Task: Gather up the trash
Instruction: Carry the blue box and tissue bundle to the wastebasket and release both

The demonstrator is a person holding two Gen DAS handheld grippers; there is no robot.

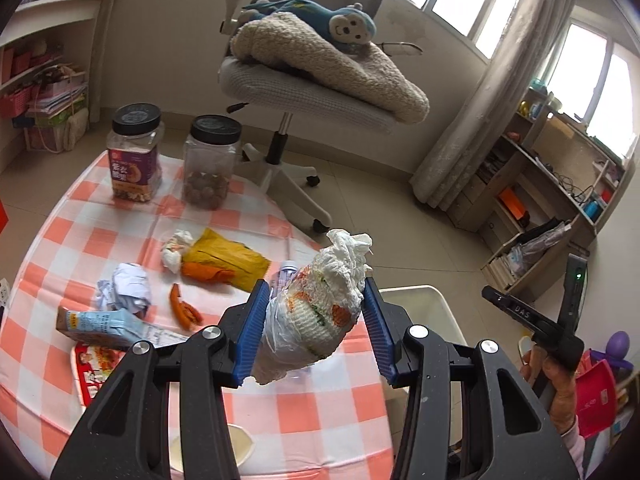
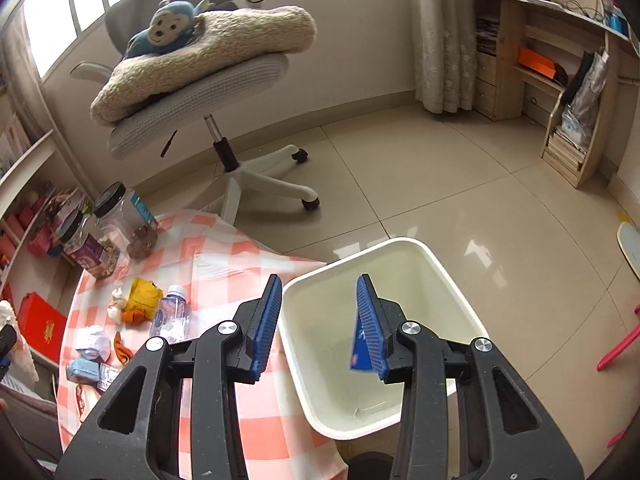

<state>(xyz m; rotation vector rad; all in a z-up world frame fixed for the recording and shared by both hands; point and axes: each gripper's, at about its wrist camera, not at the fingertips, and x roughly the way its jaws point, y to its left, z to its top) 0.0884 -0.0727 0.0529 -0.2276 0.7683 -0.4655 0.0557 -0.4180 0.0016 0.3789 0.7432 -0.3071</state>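
Note:
My left gripper (image 1: pixel 315 283) is shut on a wad of white tissue and plastic film with orange and green stains (image 1: pixel 320 312), held above the checked table (image 1: pixel 280 412). On the table lie a yellow wrapper (image 1: pixel 224 258), orange peel (image 1: pixel 184 312), crumpled paper (image 1: pixel 126 288), a blue carton (image 1: pixel 100 322) and a plastic bottle (image 2: pixel 172 316). My right gripper (image 2: pixel 318 280) hangs over the white bin (image 2: pixel 436 268) with its jaws apart. A small blue-and-white scrap (image 2: pixel 360 346) lies against the inner side of its right pad; the other pad does not touch it.
Two black-lidded jars (image 1: pixel 134 152) (image 1: pixel 210 164) stand at the table's far edge. A grey swivel chair (image 1: pixel 304 100) with a blanket and a blue toy monkey stands beyond. Shelves line the right wall (image 1: pixel 540 200). A person's hand (image 1: pixel 554 380) shows at right.

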